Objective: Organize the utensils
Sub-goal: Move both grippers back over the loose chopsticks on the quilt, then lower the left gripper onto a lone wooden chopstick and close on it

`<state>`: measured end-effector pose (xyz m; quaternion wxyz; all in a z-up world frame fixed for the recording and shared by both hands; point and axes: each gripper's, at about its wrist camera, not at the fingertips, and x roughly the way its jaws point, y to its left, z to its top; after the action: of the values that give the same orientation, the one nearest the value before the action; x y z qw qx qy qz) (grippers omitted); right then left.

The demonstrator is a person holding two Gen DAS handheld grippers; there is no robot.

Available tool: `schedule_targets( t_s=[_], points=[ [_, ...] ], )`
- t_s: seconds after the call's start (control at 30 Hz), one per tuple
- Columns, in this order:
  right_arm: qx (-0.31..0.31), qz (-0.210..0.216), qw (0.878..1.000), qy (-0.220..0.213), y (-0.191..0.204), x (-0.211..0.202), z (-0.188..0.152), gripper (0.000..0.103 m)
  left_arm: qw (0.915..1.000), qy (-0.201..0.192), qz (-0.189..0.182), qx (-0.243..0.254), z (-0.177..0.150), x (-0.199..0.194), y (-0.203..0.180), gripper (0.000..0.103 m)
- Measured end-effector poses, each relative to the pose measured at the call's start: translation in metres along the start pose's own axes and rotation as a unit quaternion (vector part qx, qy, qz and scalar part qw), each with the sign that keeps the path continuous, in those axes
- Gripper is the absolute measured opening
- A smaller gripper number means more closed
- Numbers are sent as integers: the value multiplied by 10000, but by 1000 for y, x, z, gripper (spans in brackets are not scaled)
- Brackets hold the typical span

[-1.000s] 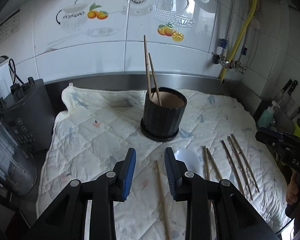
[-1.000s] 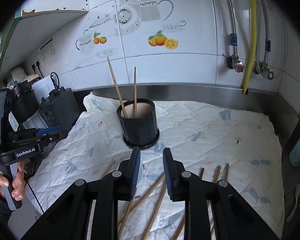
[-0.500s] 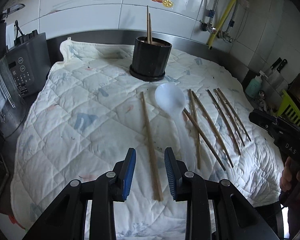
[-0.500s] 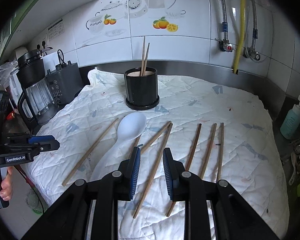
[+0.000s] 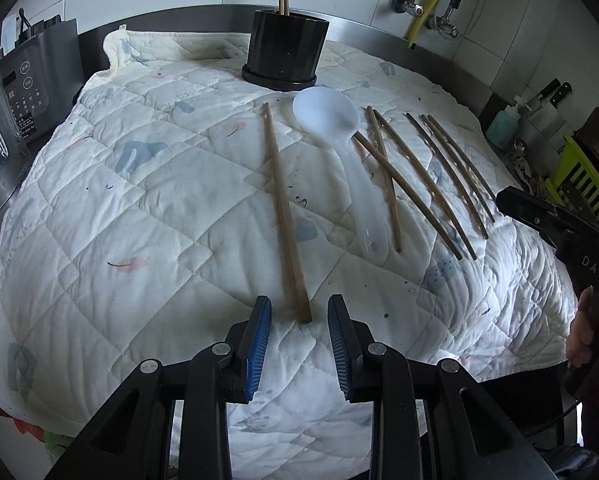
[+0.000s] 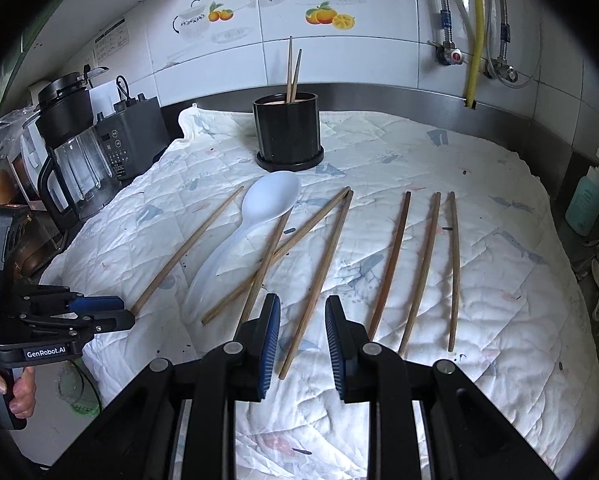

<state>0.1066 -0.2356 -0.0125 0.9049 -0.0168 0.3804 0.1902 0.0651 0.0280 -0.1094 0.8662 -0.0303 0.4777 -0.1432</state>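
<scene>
Over the quilt (image 5: 147, 184), left tongs (image 5: 299, 322) have dropped to the lone chopstick (image 5: 283, 216).

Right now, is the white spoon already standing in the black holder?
No, the white spoon lies flat on the quilted cloth in front of the black holder, which has only two chopsticks in it.

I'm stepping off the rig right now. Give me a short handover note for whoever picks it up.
Left gripper: open, empty, the near end of the lone chopstick between its jaws, ungripped.
Right gripper: open, empty, jaws either side of another chopstick, ungripped.
Black holder stands at the back of the quilted cloth with two chopsticks in it.
Left to do: seven chopsticks and the white spoon lie loose on the cloth; two chopsticks cross beside the spoon's handle.
</scene>
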Motion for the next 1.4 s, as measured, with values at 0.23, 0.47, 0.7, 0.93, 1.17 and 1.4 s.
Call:
schedule_targets(
  t_s=[0.23, 0.47, 0.7, 0.93, 1.17, 1.4],
  points=[
    [77, 29, 9998, 153, 0, 7, -10, 26, 9993, -210, 218, 207, -4, 5, -8, 31],
    [161, 67, 9996, 231, 0, 12, -14, 26, 9964, -502, 533, 432, -10, 7, -16, 18],
    [235, 99, 9992, 305, -1, 18, -19, 26, 9947, -652, 628, 485, -12, 7, -17, 8],
    [325, 152, 9988, 327, -4, 21, -19, 26, 9964, -556, 483, 427, -7, 7, -11, 9],
    [357, 174, 9987, 333, -5, 25, -16, 26, 9978, -521, 284, 291, 3, 13, -7, 27],
    [345, 174, 9987, 318, -4, 29, -13, 26, 9977, -593, 223, 235, 15, 22, -6, 30]
  ],
)
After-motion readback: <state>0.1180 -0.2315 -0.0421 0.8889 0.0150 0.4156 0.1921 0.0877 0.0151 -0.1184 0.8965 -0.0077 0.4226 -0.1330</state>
